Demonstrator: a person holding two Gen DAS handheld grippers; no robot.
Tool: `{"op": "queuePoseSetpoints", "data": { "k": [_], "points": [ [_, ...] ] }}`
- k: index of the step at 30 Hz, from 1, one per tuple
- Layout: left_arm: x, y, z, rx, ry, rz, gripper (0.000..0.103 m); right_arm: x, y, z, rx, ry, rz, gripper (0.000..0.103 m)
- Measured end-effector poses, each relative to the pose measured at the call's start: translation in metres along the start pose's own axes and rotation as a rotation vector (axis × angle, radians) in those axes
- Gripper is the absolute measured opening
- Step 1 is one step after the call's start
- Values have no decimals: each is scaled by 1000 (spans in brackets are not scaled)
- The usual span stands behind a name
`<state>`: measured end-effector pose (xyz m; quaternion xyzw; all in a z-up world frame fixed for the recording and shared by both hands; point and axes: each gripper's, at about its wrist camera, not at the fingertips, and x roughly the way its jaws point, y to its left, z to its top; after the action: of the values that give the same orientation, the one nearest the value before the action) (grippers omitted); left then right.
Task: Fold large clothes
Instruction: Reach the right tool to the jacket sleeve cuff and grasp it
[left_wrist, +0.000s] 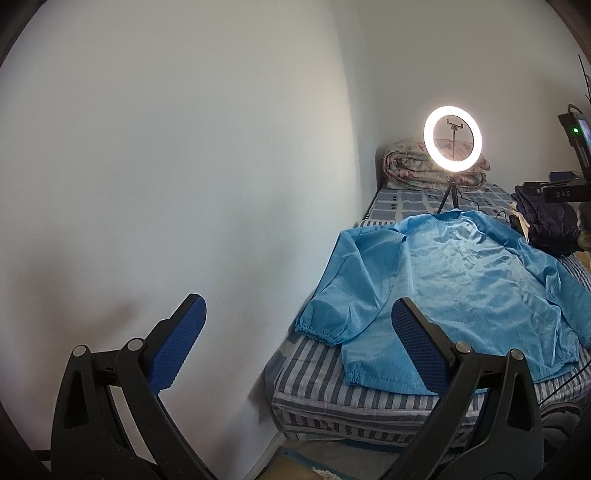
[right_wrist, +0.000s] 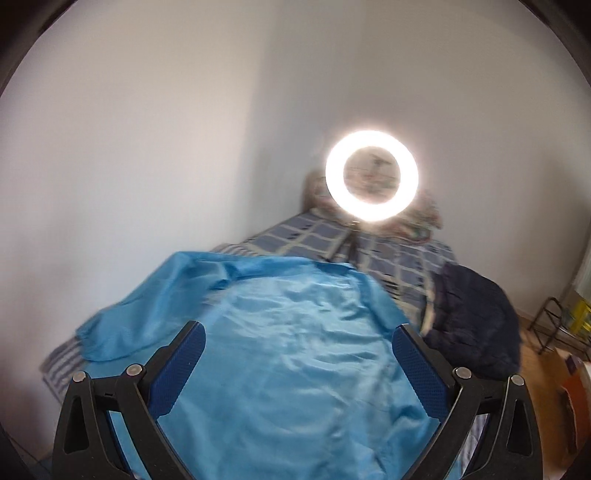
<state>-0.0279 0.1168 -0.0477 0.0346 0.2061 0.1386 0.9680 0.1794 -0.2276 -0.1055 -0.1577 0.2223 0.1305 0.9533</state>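
Blue jacket (left_wrist: 461, 284) spread flat on my bed (left_wrist: 369, 400), my left gripper (left_wrist: 299, 347) released beside the wall, my right gripper (right_wrist: 297, 373) released above the jacket

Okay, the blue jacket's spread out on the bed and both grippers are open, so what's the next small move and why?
Probably bring the left gripper down and to its right onto the near sleeve's cuff. The jacket lies flat with that sleeve stretched toward the bed edge, unfolded, and the left jaws stand open, mostly over the wall rather than the cloth. The right gripper hovers open over the body.
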Motion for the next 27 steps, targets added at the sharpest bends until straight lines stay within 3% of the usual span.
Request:
{"op": "queuePoseSetpoints", "data": {
  "k": [4, 12, 20, 23, 27],
  "points": [
    [-3, 10, -1, 17, -14, 46, 102, 21, 55, 24, -89, 12, 115, 98],
    [-10, 41, 0, -15, -21, 86, 102, 65, 143, 40, -167, 80, 315, 79],
    [-33, 58, 21, 16, -56, 84, 102, 106, 221, 18, -233, 207, 487, 63],
    [-46, 59, 29, 37, -85, 100, 102, 118, 244, 4, -254, 235, 536, 62],
    [-45, 64, 31, 12, -66, 70, 102, 146, 272, -25, -215, 305, 591, 59]
  ]
}}
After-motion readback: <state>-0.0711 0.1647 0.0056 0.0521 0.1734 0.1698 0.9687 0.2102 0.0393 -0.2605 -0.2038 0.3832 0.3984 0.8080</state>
